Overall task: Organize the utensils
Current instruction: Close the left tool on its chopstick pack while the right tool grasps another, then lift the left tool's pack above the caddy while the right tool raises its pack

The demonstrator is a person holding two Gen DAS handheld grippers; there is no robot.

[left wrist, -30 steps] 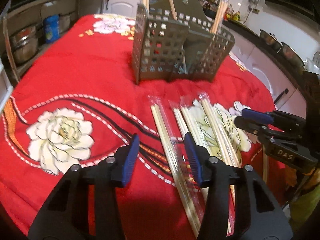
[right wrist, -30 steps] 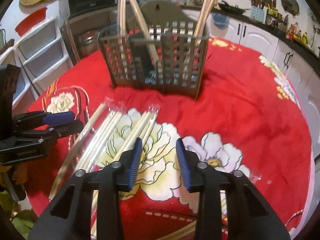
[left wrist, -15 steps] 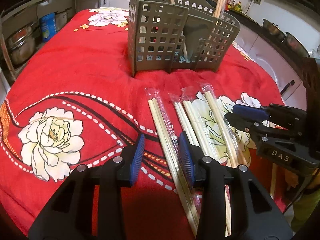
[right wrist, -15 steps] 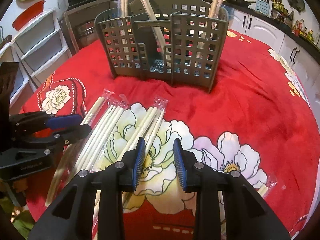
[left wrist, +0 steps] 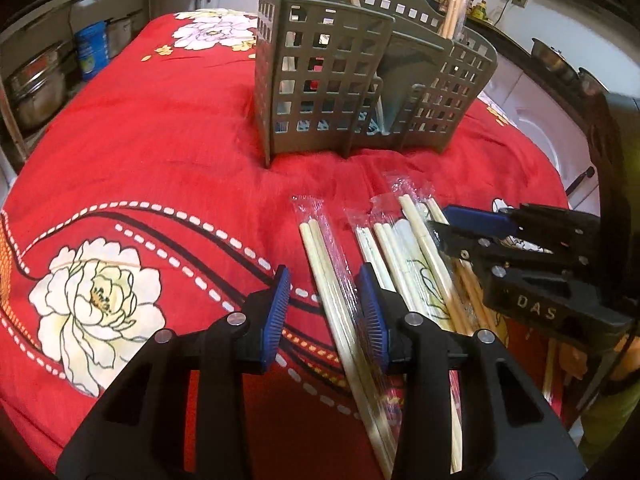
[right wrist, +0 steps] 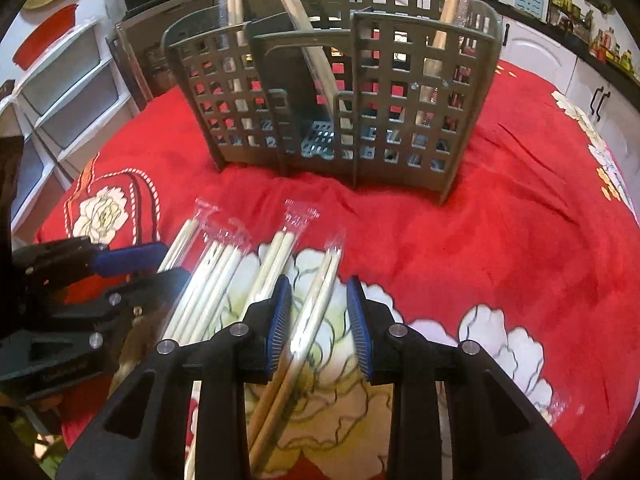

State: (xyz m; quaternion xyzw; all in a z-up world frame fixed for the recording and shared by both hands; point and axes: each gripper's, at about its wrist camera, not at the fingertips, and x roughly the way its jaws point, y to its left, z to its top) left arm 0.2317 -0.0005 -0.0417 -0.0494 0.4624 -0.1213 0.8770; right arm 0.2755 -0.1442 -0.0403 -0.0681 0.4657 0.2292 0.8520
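Several plastic-wrapped chopstick pairs lie side by side on the red floral tablecloth (left wrist: pixel 160 152). My left gripper (left wrist: pixel 324 314) is open, its jaws straddling the leftmost pair (left wrist: pixel 332 292). My right gripper (right wrist: pixel 318 326) is open, its jaws straddling the rightmost pair (right wrist: pixel 316 304). A grey perforated utensil caddy (left wrist: pixel 340 80) stands behind them and holds a few wrapped chopstick pairs upright; it also shows in the right wrist view (right wrist: pixel 400 100). Each gripper shows in the other's view: the right gripper (left wrist: pixel 472 228) and the left gripper (right wrist: pixel 132 268).
White drawers (right wrist: pixel 60 92) and a red bowl (right wrist: pixel 44 36) stand left of the table. Metal pots (left wrist: pixel 36 88) and a blue container (left wrist: pixel 92 54) sit on a low shelf. White cabinets (right wrist: pixel 560 60) and a counter with jars lie beyond.
Both grippers have moved forward and down toward the chopsticks and caddy. Each now has a wrapped pair between its open jaws.
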